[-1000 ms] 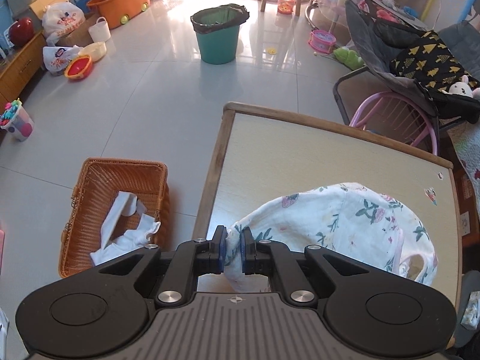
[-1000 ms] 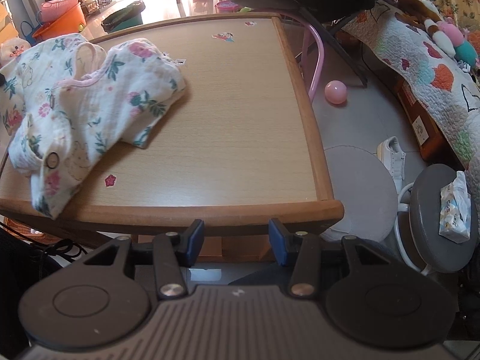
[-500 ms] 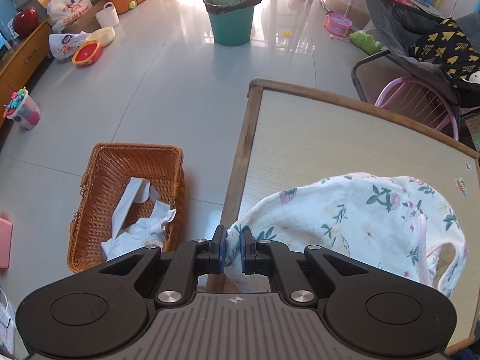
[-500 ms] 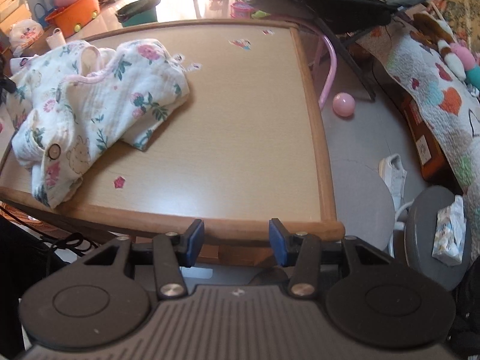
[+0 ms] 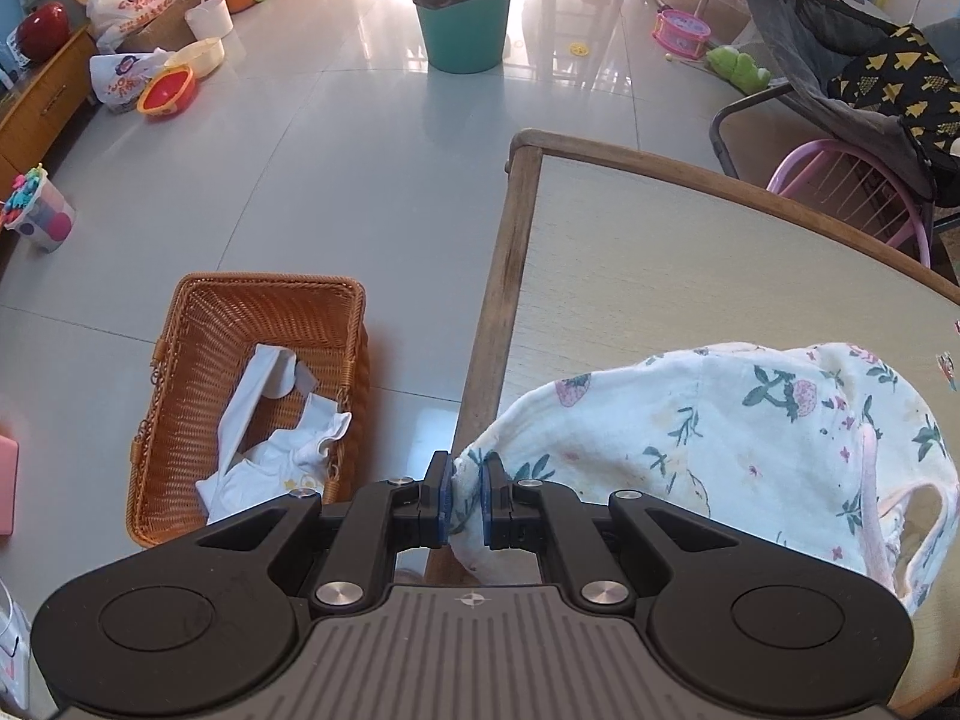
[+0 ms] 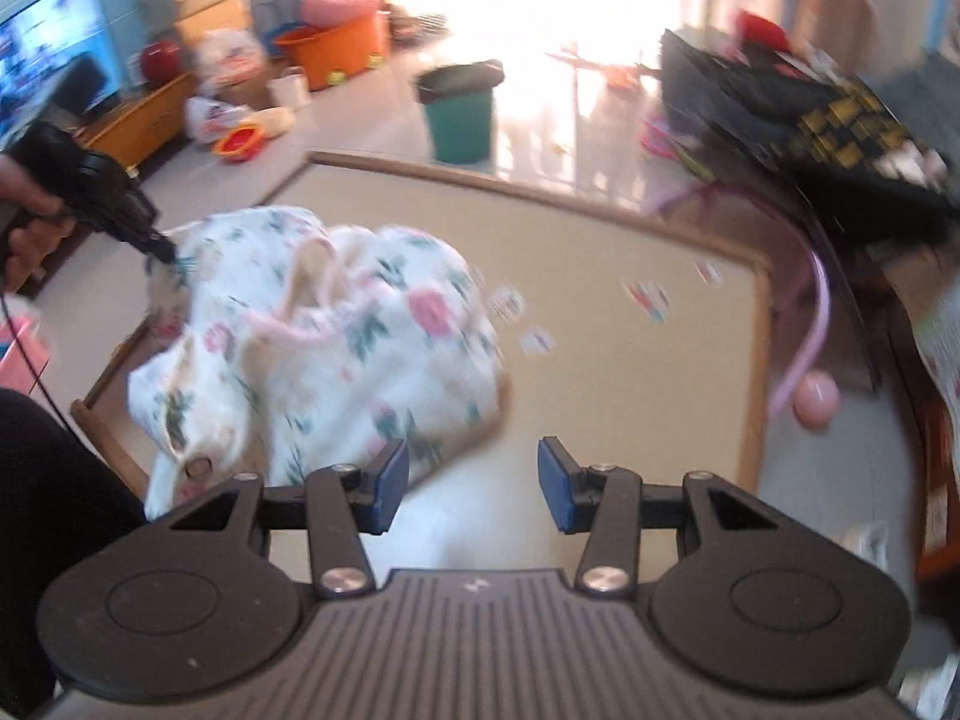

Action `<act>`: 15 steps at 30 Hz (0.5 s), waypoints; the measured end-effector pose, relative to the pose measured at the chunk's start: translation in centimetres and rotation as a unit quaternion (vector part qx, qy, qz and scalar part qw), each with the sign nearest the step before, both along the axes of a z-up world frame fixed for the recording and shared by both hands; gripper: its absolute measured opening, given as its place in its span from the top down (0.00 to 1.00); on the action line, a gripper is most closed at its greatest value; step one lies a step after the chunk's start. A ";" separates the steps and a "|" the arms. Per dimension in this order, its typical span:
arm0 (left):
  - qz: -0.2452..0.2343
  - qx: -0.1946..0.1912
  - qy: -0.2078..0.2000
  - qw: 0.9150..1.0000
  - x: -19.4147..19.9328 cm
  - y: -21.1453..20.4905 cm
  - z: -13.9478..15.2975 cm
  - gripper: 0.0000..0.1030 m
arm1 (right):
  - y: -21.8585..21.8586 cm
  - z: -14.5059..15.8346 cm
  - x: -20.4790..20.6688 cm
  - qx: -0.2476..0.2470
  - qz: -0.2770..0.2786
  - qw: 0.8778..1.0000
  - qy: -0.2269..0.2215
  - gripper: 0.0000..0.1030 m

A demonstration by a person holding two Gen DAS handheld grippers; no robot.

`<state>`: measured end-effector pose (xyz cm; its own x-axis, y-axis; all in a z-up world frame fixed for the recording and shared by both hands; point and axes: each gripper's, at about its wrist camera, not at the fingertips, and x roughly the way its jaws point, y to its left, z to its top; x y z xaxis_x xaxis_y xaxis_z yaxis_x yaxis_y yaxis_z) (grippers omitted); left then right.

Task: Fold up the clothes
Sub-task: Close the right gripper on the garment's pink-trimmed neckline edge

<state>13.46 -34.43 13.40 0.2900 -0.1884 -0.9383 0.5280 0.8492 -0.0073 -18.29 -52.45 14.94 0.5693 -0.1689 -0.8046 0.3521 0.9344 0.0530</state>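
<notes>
Partly blurred in the right wrist view, the floral garment (image 6: 318,354) lies bunched near the table's (image 5: 690,276) left edge, its lower folds hidden. The left gripper (image 5: 467,504) pinches its corner just over that edge; the right gripper (image 6: 474,480) gapes empty above bare tabletop beside it.
</notes>
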 end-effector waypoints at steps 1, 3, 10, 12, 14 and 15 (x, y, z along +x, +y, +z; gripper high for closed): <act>-0.002 0.000 0.001 1.000 0.0 -0.1 -0.1 0.91 | -0.2 0.3 1.2 -0.005 0.024 1.000 0.001 0.55; -0.006 0.000 0.002 1.000 0.0 -0.1 -0.2 0.91 | -0.5 0.8 3.3 -0.010 0.065 0.998 0.004 0.57; -0.014 -0.005 0.008 1.000 0.4 0.2 -0.5 0.91 | -0.3 0.3 9.5 -0.039 0.196 0.978 0.053 0.58; -0.017 -0.006 0.009 1.000 0.4 0.2 -0.5 0.91 | -0.3 -0.4 10.6 -0.036 0.213 0.974 0.073 0.59; -0.020 -0.005 0.011 1.000 0.5 0.2 -0.6 0.91 | -0.5 -1.2 11.2 -0.025 0.226 0.969 0.095 0.64; -0.020 -0.004 0.011 1.000 0.6 0.3 -0.7 0.90 | -0.6 -1.6 11.5 -0.022 0.230 0.967 0.106 0.70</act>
<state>14.06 -34.16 12.68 0.2606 -0.2068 -0.9430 0.5617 0.8269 -0.0262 -6.81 -53.05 13.34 0.4148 0.0266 -0.9095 -0.1025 0.9946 -0.0176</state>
